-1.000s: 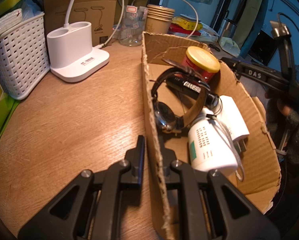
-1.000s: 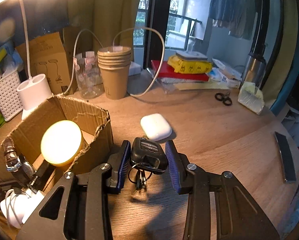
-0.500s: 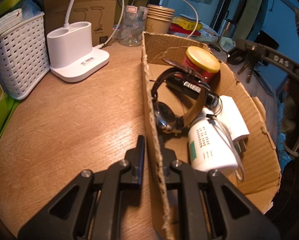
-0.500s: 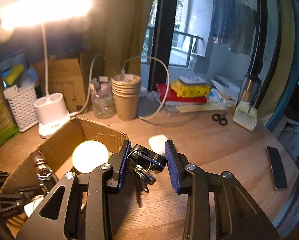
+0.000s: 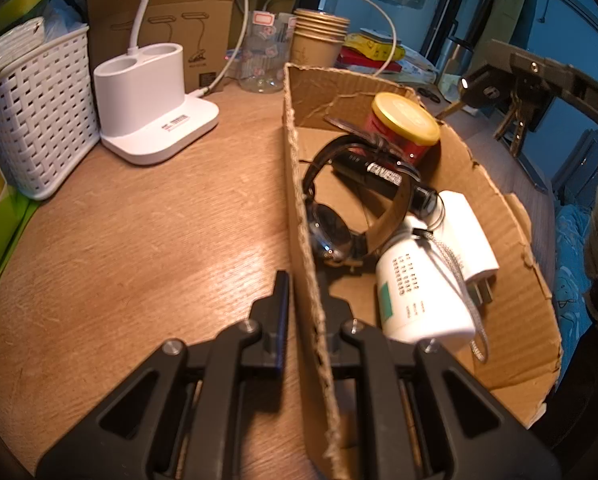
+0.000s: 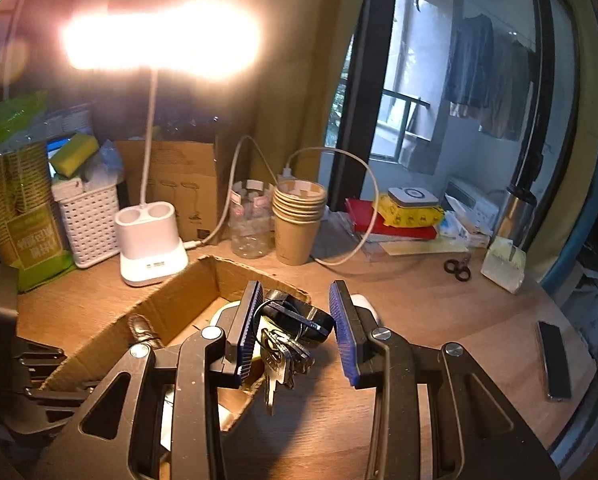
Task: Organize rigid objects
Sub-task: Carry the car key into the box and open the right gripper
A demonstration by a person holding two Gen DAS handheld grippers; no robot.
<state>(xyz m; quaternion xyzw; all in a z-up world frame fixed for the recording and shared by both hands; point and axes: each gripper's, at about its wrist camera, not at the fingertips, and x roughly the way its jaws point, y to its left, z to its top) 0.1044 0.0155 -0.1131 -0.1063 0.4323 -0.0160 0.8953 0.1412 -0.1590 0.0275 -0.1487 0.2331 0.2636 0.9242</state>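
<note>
1. Wood-grain desk (image 5: 139,240) under a bright lamp, with a window and hanging clothes behind it; a white basket (image 5: 39,112), a white lamp base (image 5: 151,108), a stack of paper cups (image 6: 299,224) and a clear jar (image 6: 251,224) crowd its far edge.
2. Your left claw (image 5: 305,300) is closed on the near wall of the cardboard box (image 5: 511,248), one finger outside it and one inside, which steadies the box.
3. Your right claw (image 6: 295,320) grips the black key fob (image 6: 299,316) across its body, and the bunch of keys (image 6: 283,356) hangs loose below it. In the left view the fob is in the air beyond the far right rim of the box.
4. The box already holds a yellow-lidded can (image 5: 403,128), a wristwatch (image 5: 331,228), a black tube (image 5: 383,176), a white bottle (image 5: 419,292) and a white charger (image 5: 467,236).
5. A white earbud case (image 6: 365,306) on the desk behind the right finger and a dark flat bar (image 6: 553,360) near the right edge look still to be collected.
6. Watch the dangling keys: if you carry them in low, they may catch the ragged rim and drag on the box.
7. Let go too high and the keys could strike the watch glass; too early and they land on the desk outside.
8. The grip on the fob looks angled, so a sharp swing could twist it free.
</note>
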